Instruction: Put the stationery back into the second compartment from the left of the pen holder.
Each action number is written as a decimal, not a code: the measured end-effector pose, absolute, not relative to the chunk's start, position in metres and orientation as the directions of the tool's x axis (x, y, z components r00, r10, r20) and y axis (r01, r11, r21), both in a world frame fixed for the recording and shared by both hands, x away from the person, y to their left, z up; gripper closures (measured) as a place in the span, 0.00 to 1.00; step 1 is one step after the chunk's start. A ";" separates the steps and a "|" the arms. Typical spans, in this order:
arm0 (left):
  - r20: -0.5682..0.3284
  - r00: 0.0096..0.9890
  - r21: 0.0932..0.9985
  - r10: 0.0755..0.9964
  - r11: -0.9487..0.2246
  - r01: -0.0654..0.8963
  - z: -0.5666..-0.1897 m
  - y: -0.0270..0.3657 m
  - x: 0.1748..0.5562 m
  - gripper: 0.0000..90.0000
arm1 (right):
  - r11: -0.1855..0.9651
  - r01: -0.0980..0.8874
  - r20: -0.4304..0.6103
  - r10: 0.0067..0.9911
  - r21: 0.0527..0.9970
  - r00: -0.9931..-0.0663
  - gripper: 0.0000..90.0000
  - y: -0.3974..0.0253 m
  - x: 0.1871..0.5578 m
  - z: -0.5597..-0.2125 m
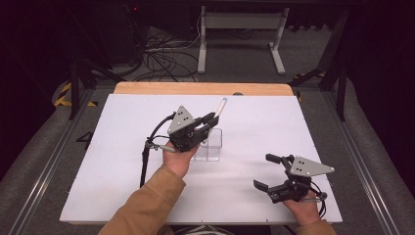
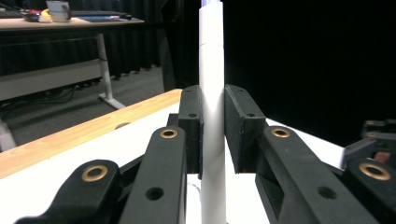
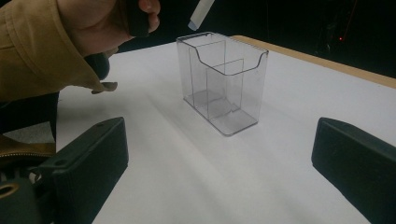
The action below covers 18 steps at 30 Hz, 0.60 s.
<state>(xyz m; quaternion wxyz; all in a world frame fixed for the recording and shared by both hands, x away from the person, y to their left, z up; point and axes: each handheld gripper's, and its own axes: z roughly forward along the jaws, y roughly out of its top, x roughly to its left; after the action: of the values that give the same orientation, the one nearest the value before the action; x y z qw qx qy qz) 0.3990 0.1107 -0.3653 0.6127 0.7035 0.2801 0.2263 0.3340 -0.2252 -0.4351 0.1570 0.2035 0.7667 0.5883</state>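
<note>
A white marker pen (image 2: pixel 212 107) stands clamped between the black jaws of my left gripper (image 2: pixel 213 130). In the high view the left gripper (image 1: pixel 209 122) hovers over a clear plastic box with compartments (image 1: pixel 209 145), and the pen (image 1: pixel 220 107) points up and away from it. The right gripper view has the clear box (image 3: pixel 224 81) upright on the white board, with one end of the pen (image 3: pixel 200 13) just above its rim. My right gripper (image 1: pixel 270 172) rests near the board's front right, its jaws wide apart and holding nothing.
A white board (image 1: pixel 122 161) covers the wooden table (image 1: pixel 147 88). A table frame (image 1: pixel 240 34) and cables (image 1: pixel 161 58) lie on the floor beyond. A tan sleeve (image 3: pixel 32 51) reaches in near the box on its left.
</note>
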 end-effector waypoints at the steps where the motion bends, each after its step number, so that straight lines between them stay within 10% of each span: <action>1: -0.022 0.741 0.989 0.672 -0.092 0.113 -0.366 0.111 0.400 0.87 | 0.225 0.127 -0.001 0.496 0.966 -0.868 0.05 -0.225 0.334 -0.435; 18: -0.001 0.742 0.991 0.671 -0.100 0.092 -0.384 0.121 0.414 0.87 | 0.225 0.126 0.000 0.488 0.966 -0.873 0.05 -0.225 0.334 -0.436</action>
<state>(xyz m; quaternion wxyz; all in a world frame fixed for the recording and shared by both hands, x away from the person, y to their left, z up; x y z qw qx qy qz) 0.4136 0.1210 -0.3840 0.6137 0.7030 0.2712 0.2358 0.3342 -0.2247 -0.4357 0.1536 0.2002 0.7673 0.5895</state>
